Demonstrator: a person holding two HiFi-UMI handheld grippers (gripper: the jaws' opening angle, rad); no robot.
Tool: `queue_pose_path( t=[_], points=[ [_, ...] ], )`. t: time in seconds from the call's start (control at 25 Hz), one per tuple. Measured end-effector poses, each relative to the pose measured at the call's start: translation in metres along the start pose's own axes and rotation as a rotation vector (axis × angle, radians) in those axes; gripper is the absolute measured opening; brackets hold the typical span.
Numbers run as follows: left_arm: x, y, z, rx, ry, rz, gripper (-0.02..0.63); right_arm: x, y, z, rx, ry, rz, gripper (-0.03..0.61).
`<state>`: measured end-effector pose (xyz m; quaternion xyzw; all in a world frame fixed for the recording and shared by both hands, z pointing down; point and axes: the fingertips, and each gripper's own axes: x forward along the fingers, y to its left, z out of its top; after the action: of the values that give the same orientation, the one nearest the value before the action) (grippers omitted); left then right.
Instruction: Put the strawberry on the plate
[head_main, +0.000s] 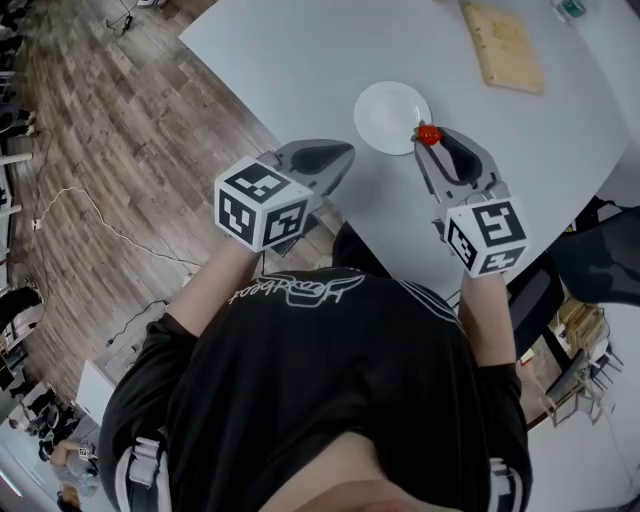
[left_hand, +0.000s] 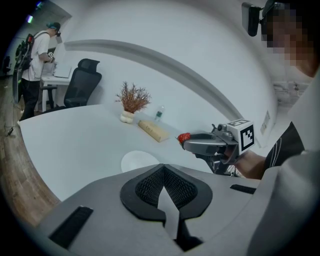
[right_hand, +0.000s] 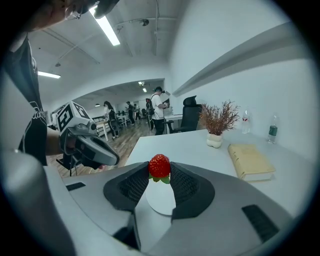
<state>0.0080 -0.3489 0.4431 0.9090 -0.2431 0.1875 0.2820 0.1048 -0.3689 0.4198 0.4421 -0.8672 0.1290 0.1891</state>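
Right tongs (right_hand: 160, 171) pinching strawberry (right_hand: 159, 165), tip up, leaves down, left tongs (left_hand: 163, 171) closed, empty

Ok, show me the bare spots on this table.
Widest free patch: the table left of the plate, out to its edge. The plate itself is bare. Tighter between plate and book, where the right gripper holds the strawberry.

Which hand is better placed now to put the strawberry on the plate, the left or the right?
Right. The right tongs grip the strawberry and hang at the edge of the plate. The left tongs are shut with nothing between them, and they sit off to the plate's side.
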Motion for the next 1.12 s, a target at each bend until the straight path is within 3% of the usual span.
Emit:
queue_pose_path(
  t=[0.36, 0.68, 1.12],
  points=[
    [0.007, 0.020, -0.007, -0.040, 0.007, 0.021, 0.008, 0.039, -0.009, -0.016, 0.014, 0.053, 0.017, 0.126],
    [0.015, 0.028, -0.015, -0.057, 0.024, 0.028, 0.008, 0.078, -0.017, -0.051, -0.181, 0.191, -0.025, 0.126],
    [0.023, 0.036, -0.024, -0.103, 0.054, 0.028, 0.008, 0.109, -0.029, -0.091, -0.120, 0.273, 0.001, 0.126]
  ],
)
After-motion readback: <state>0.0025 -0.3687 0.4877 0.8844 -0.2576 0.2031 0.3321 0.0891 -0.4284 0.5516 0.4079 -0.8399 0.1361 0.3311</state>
